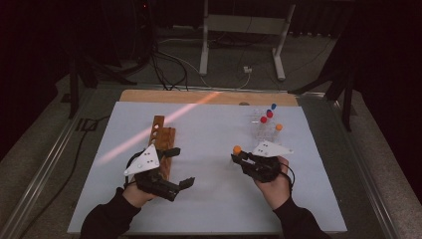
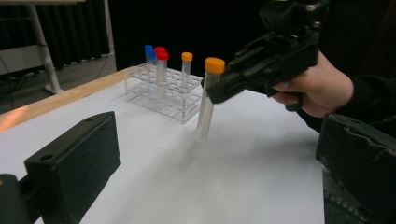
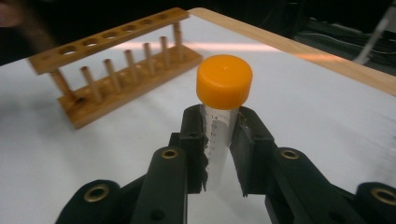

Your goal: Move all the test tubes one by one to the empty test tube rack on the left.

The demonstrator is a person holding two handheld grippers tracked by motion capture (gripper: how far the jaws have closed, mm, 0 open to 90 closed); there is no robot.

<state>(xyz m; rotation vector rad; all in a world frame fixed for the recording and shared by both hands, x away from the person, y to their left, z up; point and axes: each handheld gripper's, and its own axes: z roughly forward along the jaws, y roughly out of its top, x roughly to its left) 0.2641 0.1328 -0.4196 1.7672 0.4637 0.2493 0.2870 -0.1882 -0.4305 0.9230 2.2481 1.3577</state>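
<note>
Right gripper (image 3: 219, 154) clamps our orange-capped tube (image 3: 223, 112) just under the cap, mid-counter (image 1: 209, 209); left gripper (image 1: 166, 172) wide, empty beside wooden rack (image 1: 161, 137). Tube could swing and miss a hole.

Room dark, walls lost in black at upper left and upper right of the high view. Grey carpeted floor (image 1: 229, 55) beyond the table. White-framed stand (image 1: 241, 30) with 2 legs at top centre. Black cables (image 1: 166, 69) and a white cable with a plug (image 1: 247, 69) trailing across the carpet. Warm orange streak of light (image 1: 164, 124) slanting over the white tabletop (image 1: 214, 199), wooden edge (image 1: 199, 97) along its far side.
</note>
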